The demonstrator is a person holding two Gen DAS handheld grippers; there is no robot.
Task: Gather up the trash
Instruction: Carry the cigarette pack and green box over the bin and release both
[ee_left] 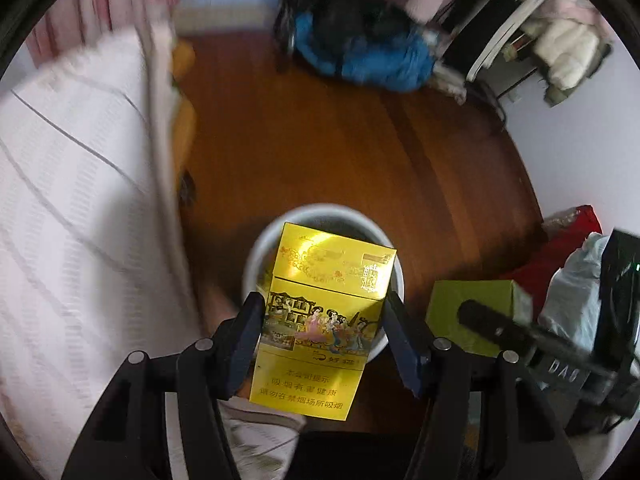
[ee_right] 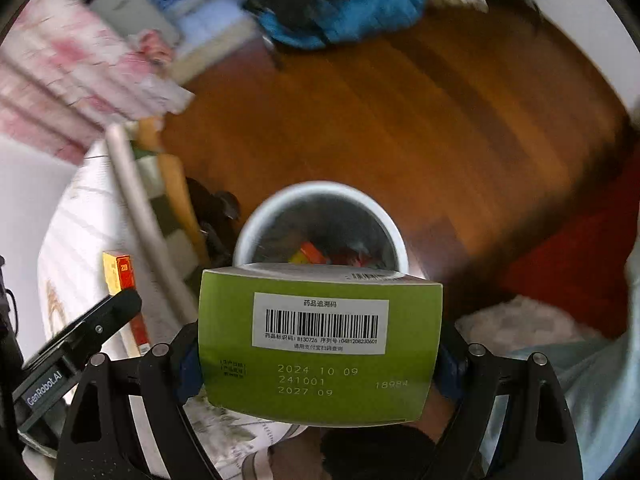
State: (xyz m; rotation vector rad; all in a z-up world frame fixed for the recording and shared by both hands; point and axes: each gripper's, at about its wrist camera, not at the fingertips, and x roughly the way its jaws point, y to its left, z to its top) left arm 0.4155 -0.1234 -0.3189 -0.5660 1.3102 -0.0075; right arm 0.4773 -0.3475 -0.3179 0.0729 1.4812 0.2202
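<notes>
Left gripper (ee_left: 322,344) clamped on yellow pack (ee_left: 320,320), low centre, over white bin (ee_left: 256,256). Right gripper (ee_right: 320,364) clamped on green box (ee_right: 320,344), low centre, above bin (ee_right: 248,232).

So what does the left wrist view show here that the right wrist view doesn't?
Only the left wrist view shows the front of the yellow cigarette pack clamped in the left gripper, and a red bag at the right edge.

Only the right wrist view shows the barcode label and printed dates on the green box clamped in the right gripper, and colourful trash already inside the bin.

Both show the white bin just ahead of the grippers, the wooden floor and the blue bag.
</notes>
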